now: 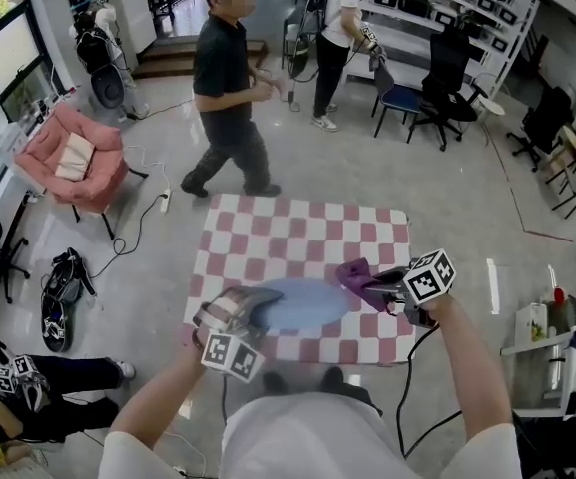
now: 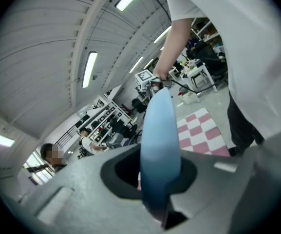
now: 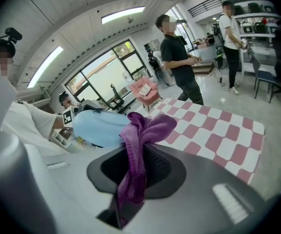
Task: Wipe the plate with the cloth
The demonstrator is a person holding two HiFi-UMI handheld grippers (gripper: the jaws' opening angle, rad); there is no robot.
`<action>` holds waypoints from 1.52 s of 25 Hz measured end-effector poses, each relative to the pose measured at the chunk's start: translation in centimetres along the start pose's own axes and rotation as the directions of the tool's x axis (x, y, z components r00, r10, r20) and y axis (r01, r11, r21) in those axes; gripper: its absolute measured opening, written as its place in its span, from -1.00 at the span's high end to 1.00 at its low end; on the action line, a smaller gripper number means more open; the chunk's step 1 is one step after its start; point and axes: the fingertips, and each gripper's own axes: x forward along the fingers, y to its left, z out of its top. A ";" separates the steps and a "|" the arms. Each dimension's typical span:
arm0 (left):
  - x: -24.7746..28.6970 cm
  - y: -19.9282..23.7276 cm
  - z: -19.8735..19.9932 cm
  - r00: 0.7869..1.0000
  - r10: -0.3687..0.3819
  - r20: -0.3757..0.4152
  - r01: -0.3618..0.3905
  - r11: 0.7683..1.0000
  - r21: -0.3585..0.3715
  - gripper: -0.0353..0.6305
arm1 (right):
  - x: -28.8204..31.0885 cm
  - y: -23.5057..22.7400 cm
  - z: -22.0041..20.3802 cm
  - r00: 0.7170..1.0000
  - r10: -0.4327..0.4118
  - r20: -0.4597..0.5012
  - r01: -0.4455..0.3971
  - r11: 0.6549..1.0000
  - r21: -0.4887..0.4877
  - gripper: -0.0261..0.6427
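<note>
A light blue plate [image 1: 302,303] is held above the red-and-white checked table [image 1: 297,238], with my left gripper [image 1: 240,310] shut on its near left rim. In the left gripper view the plate [image 2: 159,145] stands edge-on between the jaws. My right gripper [image 1: 395,289] is shut on a purple cloth [image 1: 360,278], which touches the plate's right edge. In the right gripper view the cloth [image 3: 139,150] hangs bunched from the jaws, with the plate [image 3: 100,127] just behind it on the left.
A person in dark clothes [image 1: 226,88] walks just beyond the table's far edge. Another person [image 1: 339,38] stands by shelves at the back. A pink armchair [image 1: 73,158] is at the left, office chairs [image 1: 437,78] at the back right, a small cart [image 1: 557,337] at the right.
</note>
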 end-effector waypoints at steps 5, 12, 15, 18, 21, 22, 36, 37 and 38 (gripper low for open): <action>-0.1 1.3 -2.0 1.000 0.012 0.007 -0.012 0.997 -0.082 0.74 | 1.8 0.0 -0.6 0.995 -0.088 0.049 0.086 0.995 0.047 0.70; 0.0 1.3 -5.1 1.000 0.016 0.000 -0.015 0.963 -0.267 0.74 | 2.7 0.2 -0.2 0.977 -0.169 0.131 0.159 0.984 0.081 0.70; 0.0 0.2 -6.2 1.000 0.012 -0.025 -0.020 0.933 -0.359 0.74 | 2.8 -0.3 -0.6 0.964 -0.210 0.162 0.195 0.975 0.104 0.70; 0.3 -0.7 -6.5 0.999 0.014 -0.038 -0.029 0.902 -0.431 0.74 | 2.8 -0.7 -1.4 0.957 -0.226 0.179 0.209 0.972 0.110 0.70; 0.5 -0.7 -5.9 0.998 0.029 -0.049 -0.048 0.887 -0.459 0.74 | 2.4 -1.1 -1.9 0.954 -0.232 0.189 0.215 0.971 0.105 0.70; 0.6 -0.7 -5.6 0.998 0.034 -0.052 -0.055 0.881 -0.471 0.74 | 2.1 -1.3 -2.0 0.951 -0.234 0.200 0.217 0.970 0.106 0.70; 1.5 -2.4 0.3 0.995 0.056 -0.084 -0.099 0.720 -0.687 0.74 | -3.1 -0.2 -4.6 0.898 -0.281 0.338 0.283 0.958 0.043 0.70; 1.5 -2.7 0.7 0.995 0.058 -0.084 -0.100 0.706 -0.702 0.74 | -3.4 -0.1 -4.9 0.892 -0.286 0.350 0.290 0.956 0.042 0.70; 1.5 -3.1 1.0 0.995 0.060 -0.084 -0.102 0.694 -0.713 0.74 | -3.8 0.1 -5.2 0.887 -0.290 0.359 0.296 0.954 0.039 0.70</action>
